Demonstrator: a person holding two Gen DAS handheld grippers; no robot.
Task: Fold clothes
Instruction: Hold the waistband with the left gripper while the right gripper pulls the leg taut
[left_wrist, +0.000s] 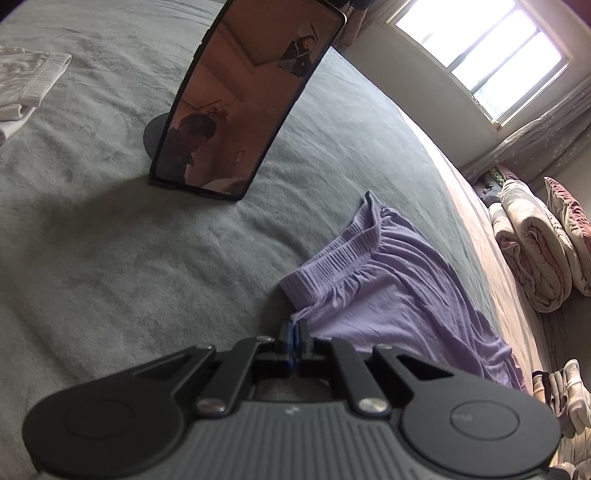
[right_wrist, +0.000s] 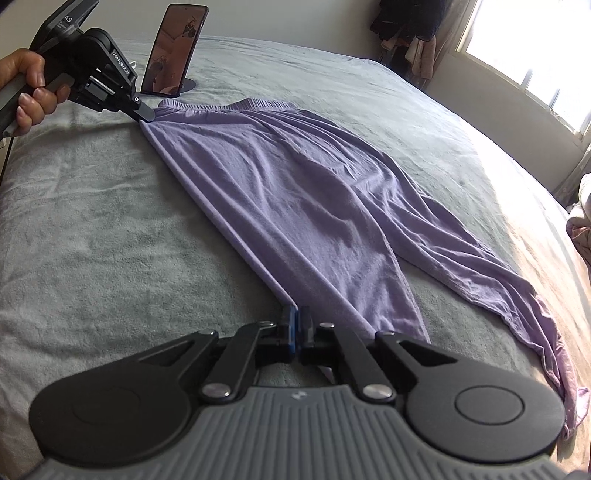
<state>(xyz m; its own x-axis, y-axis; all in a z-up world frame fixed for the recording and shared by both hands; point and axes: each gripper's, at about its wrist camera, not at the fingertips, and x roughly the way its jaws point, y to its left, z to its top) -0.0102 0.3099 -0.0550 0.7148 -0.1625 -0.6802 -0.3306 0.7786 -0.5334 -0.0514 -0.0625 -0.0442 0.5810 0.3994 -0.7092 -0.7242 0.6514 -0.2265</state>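
Note:
Lavender pants (right_wrist: 295, 192) lie spread on the grey-green bed cover, with the ribbed waistband (left_wrist: 354, 243) at the far end near the phone. My left gripper (left_wrist: 294, 328) is shut on the waistband corner; in the right wrist view the left gripper (right_wrist: 146, 115) pinches that same corner, held by a hand (right_wrist: 33, 92). My right gripper (right_wrist: 297, 317) is shut on the near edge of one leg, close to its hem. The cloth edge runs taut between the two grippers. The other leg (right_wrist: 517, 295) trails off to the right.
A phone (left_wrist: 243, 96) stands on a round stand near the waistband. Folded pale clothes (left_wrist: 26, 81) lie at the far left of the bed (left_wrist: 110, 240). Rolled quilts (left_wrist: 532, 243) sit beyond the bed's right edge, under a bright window (left_wrist: 480, 40).

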